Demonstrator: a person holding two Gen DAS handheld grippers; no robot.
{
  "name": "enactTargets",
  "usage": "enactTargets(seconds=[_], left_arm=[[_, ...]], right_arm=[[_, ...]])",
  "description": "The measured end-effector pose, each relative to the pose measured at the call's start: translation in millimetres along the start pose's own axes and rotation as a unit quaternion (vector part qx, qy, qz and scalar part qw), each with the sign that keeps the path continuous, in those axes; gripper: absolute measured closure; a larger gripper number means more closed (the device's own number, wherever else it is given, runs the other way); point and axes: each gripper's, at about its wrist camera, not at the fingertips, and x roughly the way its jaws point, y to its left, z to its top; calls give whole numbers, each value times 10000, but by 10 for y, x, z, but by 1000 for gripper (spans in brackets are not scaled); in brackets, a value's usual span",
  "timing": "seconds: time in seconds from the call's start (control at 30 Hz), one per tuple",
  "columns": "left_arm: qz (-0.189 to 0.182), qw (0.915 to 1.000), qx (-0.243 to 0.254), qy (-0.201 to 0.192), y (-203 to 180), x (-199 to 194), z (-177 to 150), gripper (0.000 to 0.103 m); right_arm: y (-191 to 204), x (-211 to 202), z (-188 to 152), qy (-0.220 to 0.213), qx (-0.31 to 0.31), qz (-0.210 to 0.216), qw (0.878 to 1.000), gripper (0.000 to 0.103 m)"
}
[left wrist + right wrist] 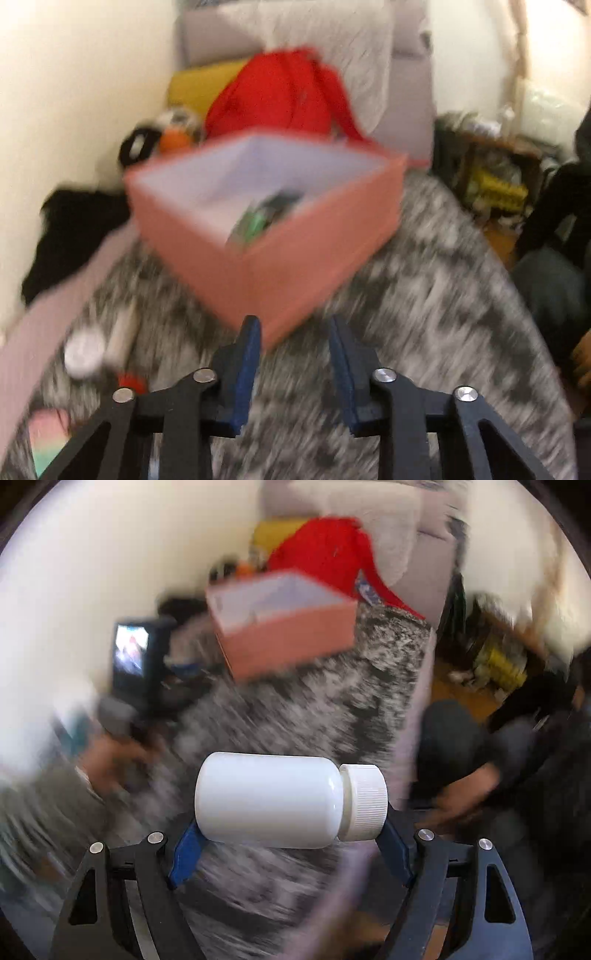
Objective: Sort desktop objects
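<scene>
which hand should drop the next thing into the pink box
Right. Its claw already clamps the white plastic bottle end to end, with the pink cardboard box ahead. The left claw holds nothing.

Probably a bedroom: pillows (pixel 325 40), blanket (pixel 424 280).

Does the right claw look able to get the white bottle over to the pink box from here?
Probably yes: the right claw grips the white bottle, and only bare grey blanket lies between it and the open pink box.
</scene>
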Motion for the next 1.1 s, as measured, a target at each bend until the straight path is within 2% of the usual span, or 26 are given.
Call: enactTargets(seconds=[0.07,0.2,0.23,0.3,0.4,0.47,0.57,0.63,0.87,1.0,1.1], left_arm=[[-98,9998,49,-145,44,-29,213,95],[-16,9995,-242,-208,404,-36,530,93],[22,9992,-373,-154,537,-30,572,89],[52,9987,-512,38,768,18,533,48],[43,9974,-613,364,1121,53,313,45],[46,9945,-693,790,1298,121,107,43],[271,9884,-798,1260,1449,271,-201,27],[299,9827,-832,1629,1434,477,-353,27],[181,9765,-530,2081,979,829,-544,27],[829,9680,-500,2315,923,960,-685,27],[1046,9596,-705,2515,1021,1135,-751,24]], right_arm=[[14,-119,-57,-548,355,343,9973,20],[104,-93,15,-1078,806,942,9864,20],[150,-43,65,-1112,765,1048,9853,20],[232,104,178,-1064,702,1216,9844,20],[352,375,441,-991,535,1378,9840,20],[415,562,571,-909,543,1549,9822,20],[395,824,689,-818,582,1782,9789,20],[408,924,741,-744,605,1859,9779,20],[229,1266,708,-511,761,2011,9753,20],[75,1437,677,-405,972,2080,9724,20],[-2,1514,668,-375,963,2155,9710,20]])
